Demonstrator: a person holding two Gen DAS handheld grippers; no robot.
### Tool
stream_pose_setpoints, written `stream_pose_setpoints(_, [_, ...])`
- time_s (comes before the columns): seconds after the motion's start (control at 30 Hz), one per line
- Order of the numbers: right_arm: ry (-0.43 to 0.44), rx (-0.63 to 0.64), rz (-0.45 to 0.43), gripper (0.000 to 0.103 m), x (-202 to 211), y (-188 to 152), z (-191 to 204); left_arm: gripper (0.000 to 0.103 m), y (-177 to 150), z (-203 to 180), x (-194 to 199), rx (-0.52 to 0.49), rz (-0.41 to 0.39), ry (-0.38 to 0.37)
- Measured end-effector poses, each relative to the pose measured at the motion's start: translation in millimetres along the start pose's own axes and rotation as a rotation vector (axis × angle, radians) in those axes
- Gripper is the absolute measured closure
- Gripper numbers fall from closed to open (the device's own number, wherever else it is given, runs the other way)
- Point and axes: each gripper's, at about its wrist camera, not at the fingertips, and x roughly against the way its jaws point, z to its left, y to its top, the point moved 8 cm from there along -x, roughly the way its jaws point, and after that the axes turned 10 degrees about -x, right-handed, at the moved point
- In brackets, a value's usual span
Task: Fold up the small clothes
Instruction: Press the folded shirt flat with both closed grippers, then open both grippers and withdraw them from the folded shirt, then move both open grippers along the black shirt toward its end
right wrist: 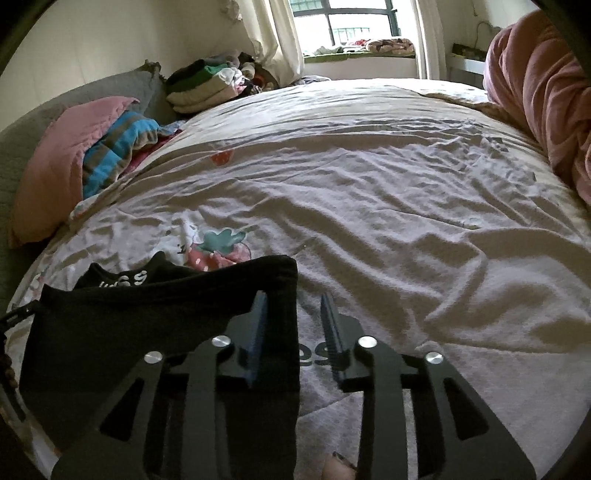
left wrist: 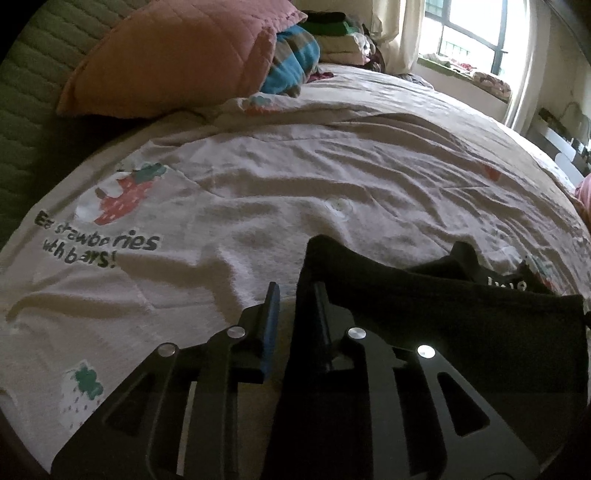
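A: Black knit fabric, a small dark garment with white lettering (left wrist: 424,306), lies spread on the wrinkled pale quilt printed with strawberries (left wrist: 258,177), close under both tools. It sits at the near edge of the bed, between the two hands.

B: And the left gripper (left wrist: 295,291)?

A: Its jaws stand slightly apart. The garment's left corner lies between them, draped against the right-hand finger, but a gap shows on the blue-padded side, so the pads are not pressing on it.

B: The right gripper (right wrist: 293,299)?

A: Parted wider. In the right wrist view the garment (right wrist: 147,325) ends along a straight edge that runs down between the two fingers; the left finger lies over the cloth, the right finger over bare quilt (right wrist: 369,184). Nothing is clamped there either.

B: What else is on the bed?

A: A pink quilted pillow (left wrist: 177,59) by the green padded headboard (left wrist: 33,81), with a blue-and-brown striped cloth (left wrist: 291,62) just beside it. Farther back, a stack of folded clothes (right wrist: 203,85) sits near the cream curtain (right wrist: 280,33) and the window. A bunched pink blanket (right wrist: 543,96) lies along the right edge in the right wrist view.
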Motion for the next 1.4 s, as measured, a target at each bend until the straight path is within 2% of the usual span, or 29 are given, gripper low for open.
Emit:
stream_pose_setpoints(0.03, [0.001, 0.0, -0.007, 0.068, 2.4, 0.8, 0.1, 0.089, -0.6, 0.1, 3.0, -0.001, -0.004, 0.001])
stream_pose_setpoints(0.13, [0.0, 0.015, -0.036, 0.062, 12.2, 2.7, 2.4, 0.075, -2.7, -1.7, 14.6, -0.011, -0.015, -0.006])
stream_pose_setpoints(0.23, [0.019, 0.026, -0.05, 0.056, 22.7, 2.0, 9.1, 0.072, -4.3, -4.4, 24.2, -0.026, -0.022, -0.012])
stream_pose_setpoints(0.37, [0.058, 0.043, -0.05, 0.047, 39.1, -1.3, 24.2, 0.058, -8.7, -9.8, 39.7, -0.038, -0.031, -0.04])
stream_pose_setpoints(0.53, [0.102, 0.11, -0.079, 0.033, 68.2, -11.4, 53.3, 0.047, -14.1, -15.8, 59.0, -0.046, -0.045, -0.069])
stream_pose_setpoints(0.8, [0.108, 0.225, -0.081, 0.022, 97.3, -36.2, 82.4, 0.038, -24.8, -26.0, 80.4, -0.069, -0.059, -0.097])
stream_pose_setpoints(1.17, [0.104, 0.252, 0.044, 0.022, 89.6, -80.7, 87.6, 0.035, -52.8, -37.3, 85.6, -0.09, -0.027, -0.132])
stream_pose_setpoints(1.4, [0.088, 0.261, 0.129, 0.022, 79.6, -106.7, 88.0, 0.035, -75.3, -35.2, 74.9, -0.093, 0.031, -0.14])
